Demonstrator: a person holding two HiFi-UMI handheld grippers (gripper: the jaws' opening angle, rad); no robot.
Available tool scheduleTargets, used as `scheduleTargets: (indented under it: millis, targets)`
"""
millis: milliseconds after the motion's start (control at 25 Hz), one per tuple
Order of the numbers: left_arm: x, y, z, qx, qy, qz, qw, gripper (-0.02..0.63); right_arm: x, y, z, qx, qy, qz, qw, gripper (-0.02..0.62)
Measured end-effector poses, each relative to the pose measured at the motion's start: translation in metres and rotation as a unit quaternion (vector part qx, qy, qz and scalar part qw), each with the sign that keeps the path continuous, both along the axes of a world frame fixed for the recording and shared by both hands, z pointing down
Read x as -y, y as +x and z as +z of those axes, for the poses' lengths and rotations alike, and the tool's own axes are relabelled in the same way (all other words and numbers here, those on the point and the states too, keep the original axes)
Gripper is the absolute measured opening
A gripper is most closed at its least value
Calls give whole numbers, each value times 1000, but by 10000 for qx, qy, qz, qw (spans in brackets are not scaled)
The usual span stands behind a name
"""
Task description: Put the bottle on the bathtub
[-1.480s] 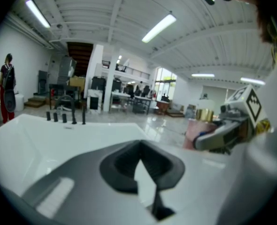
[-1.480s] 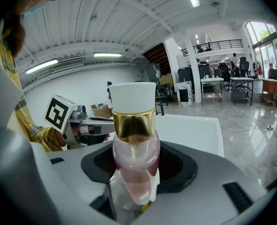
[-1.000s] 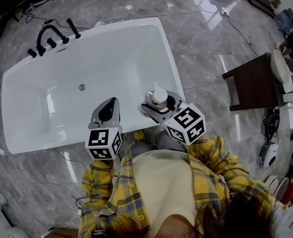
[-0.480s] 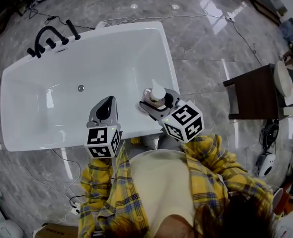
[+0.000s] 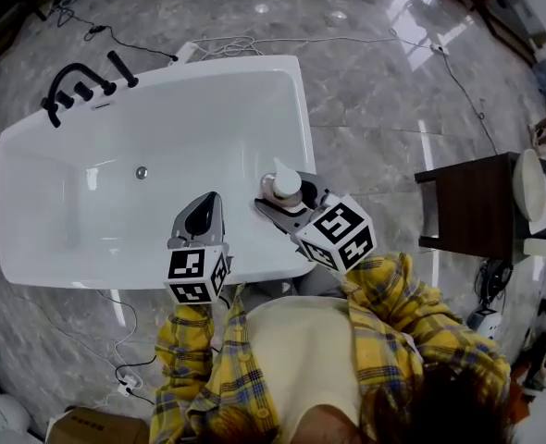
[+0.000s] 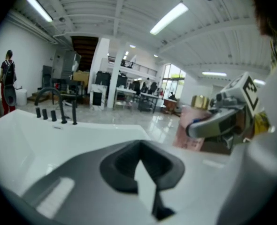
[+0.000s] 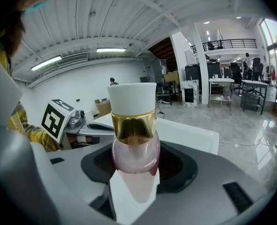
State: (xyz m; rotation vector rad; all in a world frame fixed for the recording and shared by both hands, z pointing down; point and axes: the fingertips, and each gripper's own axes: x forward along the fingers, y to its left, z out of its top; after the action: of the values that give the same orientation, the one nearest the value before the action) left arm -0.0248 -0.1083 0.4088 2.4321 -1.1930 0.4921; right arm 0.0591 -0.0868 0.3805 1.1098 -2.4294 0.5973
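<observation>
A pink bottle (image 5: 285, 185) with a gold collar and white cap stands upright between the jaws of my right gripper (image 5: 279, 199), which is shut on it. In the right gripper view the bottle (image 7: 134, 146) fills the centre, with the white bathtub rim (image 7: 195, 134) just behind it. The bottle hangs over the near right rim of the bathtub (image 5: 296, 128). My left gripper (image 5: 206, 206) sits to its left over the tub's near edge, shut and holding nothing. In the left gripper view that gripper (image 6: 141, 172) points along the tub, with the bottle (image 6: 191, 134) at the right.
A black faucet set (image 5: 79, 80) stands at the tub's far left corner and a drain (image 5: 141, 172) lies in its floor. Cables (image 5: 245, 43) run over the marble floor. A dark wooden table (image 5: 467, 206) stands at the right, a cardboard box (image 5: 88, 425) at the bottom left.
Both grippers have shifted slightly farther over the tub's near rim, the bottle still held in the right one. The head camera has moved, so the tub sits lower and more to the left.
</observation>
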Motion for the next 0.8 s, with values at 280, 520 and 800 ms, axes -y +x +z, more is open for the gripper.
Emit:
scheduleTargets:
  millis: [280, 520, 800]
  targets:
    - [30, 28, 11, 48, -112, -206, 9997, 5, 40, 29, 14, 8, -46, -200, 9998, 229]
    - [51, 41, 25, 105, -185, -357, 9991, 6, 74, 44, 29, -66, -99, -370, 9992, 229]
    - [75, 41, 37, 241, -246, -483, 9982, 6, 120, 49, 38, -59, -79, -340, 9994, 229]
